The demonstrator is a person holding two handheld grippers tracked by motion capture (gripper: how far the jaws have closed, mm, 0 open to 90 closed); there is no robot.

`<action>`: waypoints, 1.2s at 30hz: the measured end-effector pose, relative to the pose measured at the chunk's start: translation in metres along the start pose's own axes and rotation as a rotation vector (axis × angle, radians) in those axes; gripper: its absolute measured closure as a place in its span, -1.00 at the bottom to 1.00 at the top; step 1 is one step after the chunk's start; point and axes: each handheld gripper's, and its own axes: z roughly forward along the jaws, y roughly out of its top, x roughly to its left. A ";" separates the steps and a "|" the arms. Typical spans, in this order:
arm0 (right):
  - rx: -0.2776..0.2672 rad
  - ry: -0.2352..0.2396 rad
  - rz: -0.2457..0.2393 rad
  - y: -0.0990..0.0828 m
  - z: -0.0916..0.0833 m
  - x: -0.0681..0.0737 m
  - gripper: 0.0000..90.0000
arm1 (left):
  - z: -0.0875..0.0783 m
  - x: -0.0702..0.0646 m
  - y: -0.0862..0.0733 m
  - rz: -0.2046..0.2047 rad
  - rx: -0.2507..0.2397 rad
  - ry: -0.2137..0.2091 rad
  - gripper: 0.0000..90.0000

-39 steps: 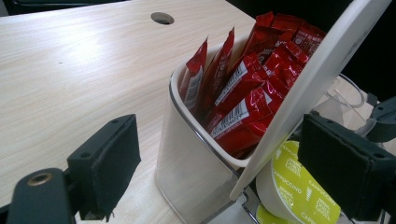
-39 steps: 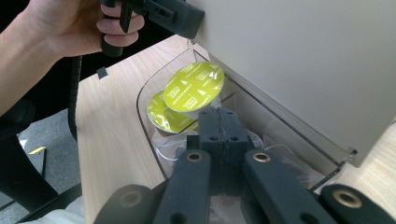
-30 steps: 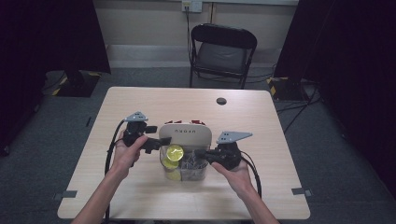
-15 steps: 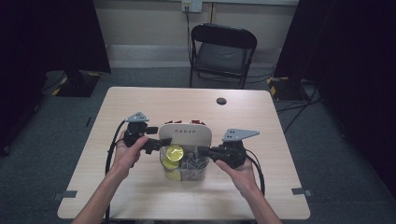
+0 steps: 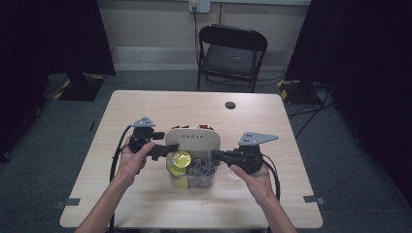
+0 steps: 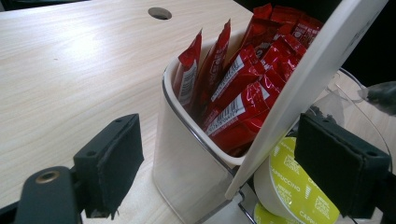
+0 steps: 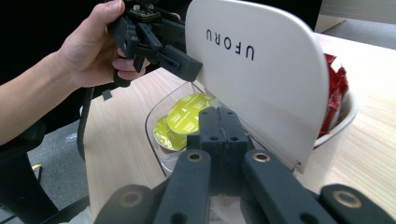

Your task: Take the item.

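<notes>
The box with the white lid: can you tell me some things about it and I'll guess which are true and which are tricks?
1. The white lid is tipped up. True.
2. The sachets behind the lid are blue. False: they are red.
3. Green capsules lie in the clear container. True.
4. The right gripper has its jaws wide open. False: they are shut together.
5. The left gripper has open jaws around the lid's edge. True.

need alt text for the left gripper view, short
A clear plastic container on a light wooden table holds red sachets behind a tilted white lid, with yellow-green coffee capsules in front. The left claw has its black jaws open on either side of the container.
</notes>
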 end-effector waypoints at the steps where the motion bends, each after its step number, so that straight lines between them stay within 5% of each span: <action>1: -0.002 -0.002 0.002 0.000 -0.001 0.000 1.00 | 0.000 0.000 0.000 0.000 0.000 0.000 -0.66; 36: -0.035 -0.121 0.042 -0.007 -0.039 -0.030 1.00 | -0.003 0.000 0.001 -0.003 0.000 0.009 -0.66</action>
